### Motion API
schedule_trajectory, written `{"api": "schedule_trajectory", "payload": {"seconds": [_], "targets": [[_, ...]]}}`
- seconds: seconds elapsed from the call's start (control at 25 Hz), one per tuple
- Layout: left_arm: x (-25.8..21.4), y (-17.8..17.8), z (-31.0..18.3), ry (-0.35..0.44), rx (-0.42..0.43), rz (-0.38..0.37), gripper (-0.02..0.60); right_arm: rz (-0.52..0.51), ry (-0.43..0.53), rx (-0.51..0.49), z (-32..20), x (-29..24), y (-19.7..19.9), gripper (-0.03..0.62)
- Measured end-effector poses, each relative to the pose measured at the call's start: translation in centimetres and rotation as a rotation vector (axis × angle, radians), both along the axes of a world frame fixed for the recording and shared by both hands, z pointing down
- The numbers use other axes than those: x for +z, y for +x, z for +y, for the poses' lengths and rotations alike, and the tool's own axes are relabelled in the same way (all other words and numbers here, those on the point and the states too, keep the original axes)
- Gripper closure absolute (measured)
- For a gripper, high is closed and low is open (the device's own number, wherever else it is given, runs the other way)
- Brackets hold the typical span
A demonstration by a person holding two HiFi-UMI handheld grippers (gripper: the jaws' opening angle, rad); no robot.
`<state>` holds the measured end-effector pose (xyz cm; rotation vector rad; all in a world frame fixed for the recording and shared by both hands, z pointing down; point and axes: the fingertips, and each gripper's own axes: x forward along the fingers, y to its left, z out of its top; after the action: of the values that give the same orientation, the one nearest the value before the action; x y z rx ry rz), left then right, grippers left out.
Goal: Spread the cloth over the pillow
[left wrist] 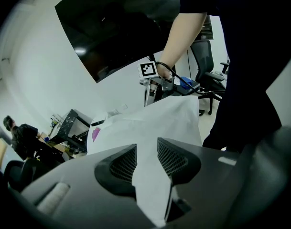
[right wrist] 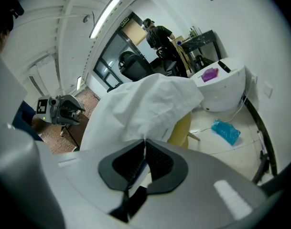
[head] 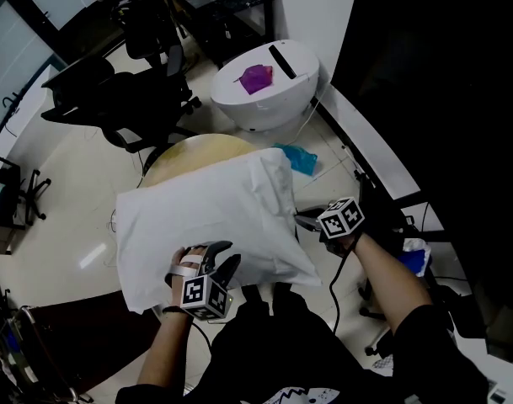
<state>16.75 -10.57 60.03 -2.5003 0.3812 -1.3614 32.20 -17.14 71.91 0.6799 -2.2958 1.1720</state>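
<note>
Grips the white fabric cloth (head: 214,209) at its near edge from both sides. Lies puffed and pillow-shaped across the round pale-yellow bench (head: 189,154), overhanging the near rim. Cannot tell cloth from pillow beneath; no separate pillow to be seen.

Left hand-held gripper (head: 221,257): clamped on a thick bunched fold that fills the gap between the pads (left wrist: 176,159). Right hand-held gripper (head: 305,221): pressed nearly together on a thin sliver of the cloth's near right corner, right at the pad tips (right wrist: 157,161).

Likely trouble:
- Could slip off the right side on a firm pull, given so shallow a bite.
- Could spread lopsided or creased, with a gathered wad on the left against a single edge on the right.
- Could drag the whole bundle off the small bench if pulled toward the body, with so much already past the rim.

Pose: left forearm rising from the lower left, tool aimed forward and steeply down, marker cube upward. Right arm stretched in from the lower right, tool turned inward at the corner and tipped more shallowly down.
</note>
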Motion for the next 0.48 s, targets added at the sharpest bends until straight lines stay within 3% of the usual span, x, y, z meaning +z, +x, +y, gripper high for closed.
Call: {"api": "schedule_trajectory", "payload": {"seconds": [0.48], "targets": [[0.9,0.6,0.0,-0.025,0.010,-0.013,0.456,0.194,0.084,-0.003,-2.4,0.1,5.2,0.577]]}}
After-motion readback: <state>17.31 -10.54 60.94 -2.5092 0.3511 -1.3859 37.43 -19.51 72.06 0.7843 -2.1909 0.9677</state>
